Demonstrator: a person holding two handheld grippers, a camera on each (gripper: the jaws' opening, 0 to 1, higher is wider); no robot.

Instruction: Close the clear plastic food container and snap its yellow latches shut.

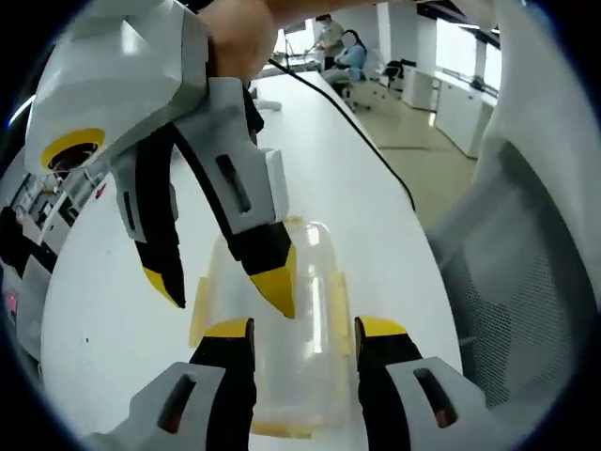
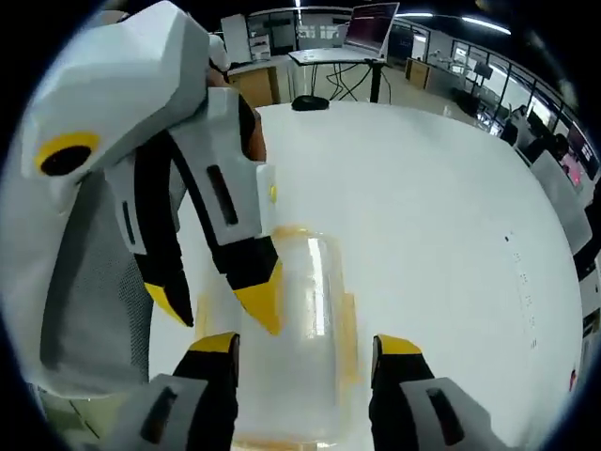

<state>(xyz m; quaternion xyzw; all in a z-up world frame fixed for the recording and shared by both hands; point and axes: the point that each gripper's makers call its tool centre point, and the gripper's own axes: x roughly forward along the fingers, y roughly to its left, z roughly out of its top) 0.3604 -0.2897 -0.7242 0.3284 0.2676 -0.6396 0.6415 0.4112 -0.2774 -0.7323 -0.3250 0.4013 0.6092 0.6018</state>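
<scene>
Our left gripper hangs open astride the clear container on the white bench; our right gripper straddles it likewise, grasping nothing. We'd press each yellow latch squarely down, keeping the box steady.

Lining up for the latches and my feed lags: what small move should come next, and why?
Probably ease the left gripper down until a jaw tip meets a yellow latch. Both grippers hang open above the clear container, which sits on the white table with its lid apparently on. The right gripper also straddles it, touching nothing. Whether the latches are snapped is unclear.
</scene>
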